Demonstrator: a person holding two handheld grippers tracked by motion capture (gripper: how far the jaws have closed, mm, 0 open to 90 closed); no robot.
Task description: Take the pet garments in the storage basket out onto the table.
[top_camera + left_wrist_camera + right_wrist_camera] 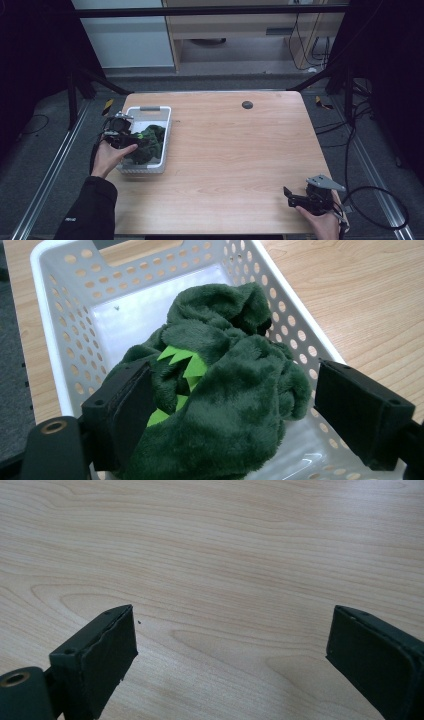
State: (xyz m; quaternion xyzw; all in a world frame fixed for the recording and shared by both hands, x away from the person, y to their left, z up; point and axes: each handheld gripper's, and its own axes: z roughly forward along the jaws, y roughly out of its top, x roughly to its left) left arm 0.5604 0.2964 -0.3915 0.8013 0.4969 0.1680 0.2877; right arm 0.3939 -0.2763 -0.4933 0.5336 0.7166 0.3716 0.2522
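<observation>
At nine o'clock our left gripper (230, 405) straddles the green plush toy (225, 385) in the white basket (60, 300), jaws spread, nothing grasped yet. At five o'clock our right gripper (230, 650) idles released over the table (225, 545).

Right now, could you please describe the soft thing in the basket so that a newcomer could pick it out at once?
Start at the wooden table and go to its near-left part, where a white perforated basket stands. The plush lies bunched inside it, between the jaws of the open left claw. It is dark green and furry, with bright green jagged felt spikes, and it is the one thing in the basket.
</observation>
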